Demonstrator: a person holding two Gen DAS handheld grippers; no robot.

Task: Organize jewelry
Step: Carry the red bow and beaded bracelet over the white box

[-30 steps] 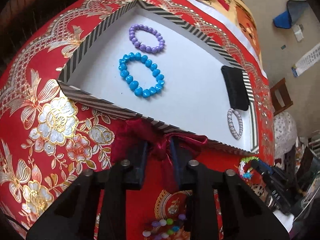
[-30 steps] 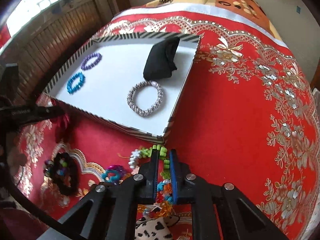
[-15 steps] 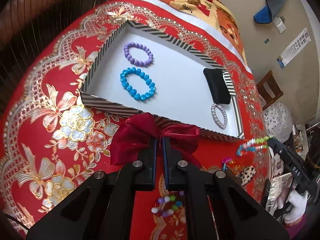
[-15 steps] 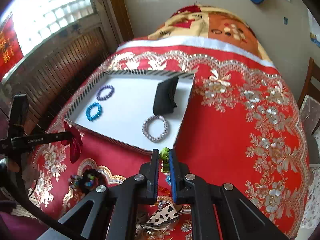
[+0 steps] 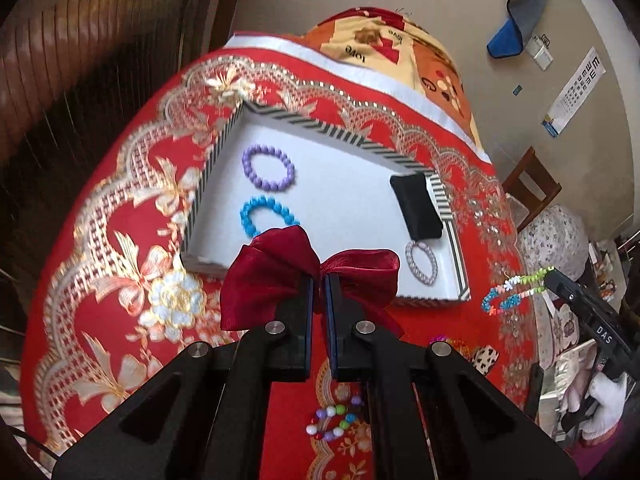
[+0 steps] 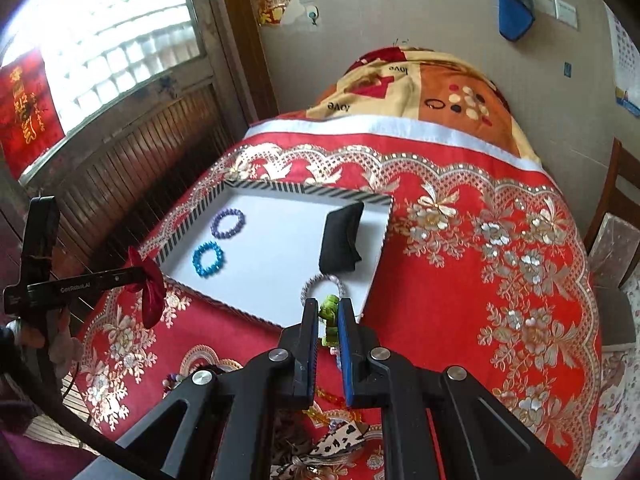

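The dark red satin ribbon bow (image 5: 310,280) is pinched at its knot between the nearly closed jaws of the left gripper (image 5: 319,280), held in the air over the near edge of the shallow white tray with a black-and-white striped rim (image 5: 304,122). From the right wrist view the bow (image 6: 150,294) sits at nine o'clock, at the tip of the left gripper (image 6: 136,274).

The right gripper (image 6: 329,310) is clamped on a multicoloured beaded bracelet with green links (image 6: 330,314); in the left wrist view that bracelet (image 5: 514,290) hangs at three o'clock, just off the tray's right corner.

Inside the tray, a purple bead bracelet (image 5: 268,172) lies at the far left, a bright blue bead bracelet (image 5: 262,214) just nearer, partly hidden by the bow. A black velvet cushion (image 5: 418,206) rests against the right rim, with a silver rhinestone bracelet (image 5: 421,260) just nearer than it.

The tray sits on a red tablecloth with gold floral embroidery (image 5: 132,264). At six o'clock on the cloth lies a bracelet of pastel mixed-colour beads (image 5: 334,420), and a leopard-print hair clip (image 5: 486,358) lies towards four o'clock.
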